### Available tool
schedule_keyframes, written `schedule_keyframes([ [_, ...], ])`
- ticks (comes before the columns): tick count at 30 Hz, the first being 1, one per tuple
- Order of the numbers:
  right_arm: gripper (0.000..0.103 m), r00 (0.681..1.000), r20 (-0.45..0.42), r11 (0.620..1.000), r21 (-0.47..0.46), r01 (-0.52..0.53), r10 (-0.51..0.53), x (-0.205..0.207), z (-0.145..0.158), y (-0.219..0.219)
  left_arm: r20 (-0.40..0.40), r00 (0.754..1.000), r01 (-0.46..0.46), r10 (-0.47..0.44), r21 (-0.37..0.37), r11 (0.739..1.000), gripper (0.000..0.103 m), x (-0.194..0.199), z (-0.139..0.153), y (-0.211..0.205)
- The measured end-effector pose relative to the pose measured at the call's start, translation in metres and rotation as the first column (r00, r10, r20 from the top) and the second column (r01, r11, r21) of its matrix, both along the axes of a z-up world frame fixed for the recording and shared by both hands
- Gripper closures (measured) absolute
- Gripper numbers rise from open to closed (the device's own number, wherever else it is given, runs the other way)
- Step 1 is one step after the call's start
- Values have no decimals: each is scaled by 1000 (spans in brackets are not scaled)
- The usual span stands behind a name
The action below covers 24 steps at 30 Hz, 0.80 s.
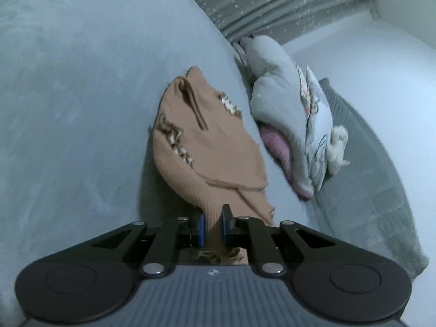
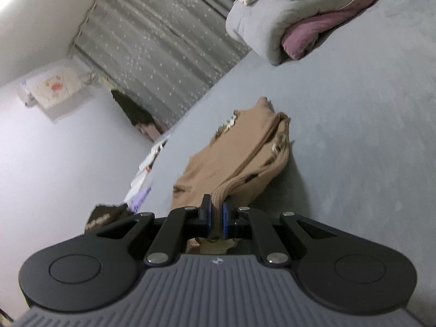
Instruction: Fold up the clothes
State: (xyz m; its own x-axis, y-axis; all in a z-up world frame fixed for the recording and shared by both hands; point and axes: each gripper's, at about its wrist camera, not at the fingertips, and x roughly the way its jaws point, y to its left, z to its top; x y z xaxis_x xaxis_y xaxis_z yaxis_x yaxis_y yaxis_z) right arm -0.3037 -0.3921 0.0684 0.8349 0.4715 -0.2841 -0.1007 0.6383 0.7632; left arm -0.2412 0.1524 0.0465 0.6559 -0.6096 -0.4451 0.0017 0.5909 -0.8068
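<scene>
Left claw (image 1: pixel 212 219) is pinching the ribbed edge of the tan top (image 1: pixel 207 141). Right claw (image 2: pixel 215 214) is clamping another ribbed edge; the top is trailing ahead of both onto the grey bed (image 2: pixel 354 136).

Around the tan garment (image 1: pixel 207 141) the bed (image 1: pixel 81 95) lies bare. Beyond it, a heap of bedding (image 1: pixel 288 103) blocks the way.

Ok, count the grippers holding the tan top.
2. The left gripper pinches one ribbed edge of the tan top; the right gripper pinches another. Both are shut on it.
</scene>
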Motion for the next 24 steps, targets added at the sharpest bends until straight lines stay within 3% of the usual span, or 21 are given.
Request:
schedule_keyframes([
  [4,95,999,27,999,33,24,-25,14,7,-1,14,999,-28,29,-28,999,92,17,15,1],
  [9,95,997,57,997,53,53,-56,63,26,-1,37,999,-38,38,-18,999,92,56,40,-7],
  [14,95,994,35,988,116,99,-104,130,22,-7,37,997,-61,60,14,998,92,131,60,-21],
  [24,95,983,-71,972,151,180,-171,257,-12,-15,-61,991,-113,121,120,986,92,274,39,-55],
])
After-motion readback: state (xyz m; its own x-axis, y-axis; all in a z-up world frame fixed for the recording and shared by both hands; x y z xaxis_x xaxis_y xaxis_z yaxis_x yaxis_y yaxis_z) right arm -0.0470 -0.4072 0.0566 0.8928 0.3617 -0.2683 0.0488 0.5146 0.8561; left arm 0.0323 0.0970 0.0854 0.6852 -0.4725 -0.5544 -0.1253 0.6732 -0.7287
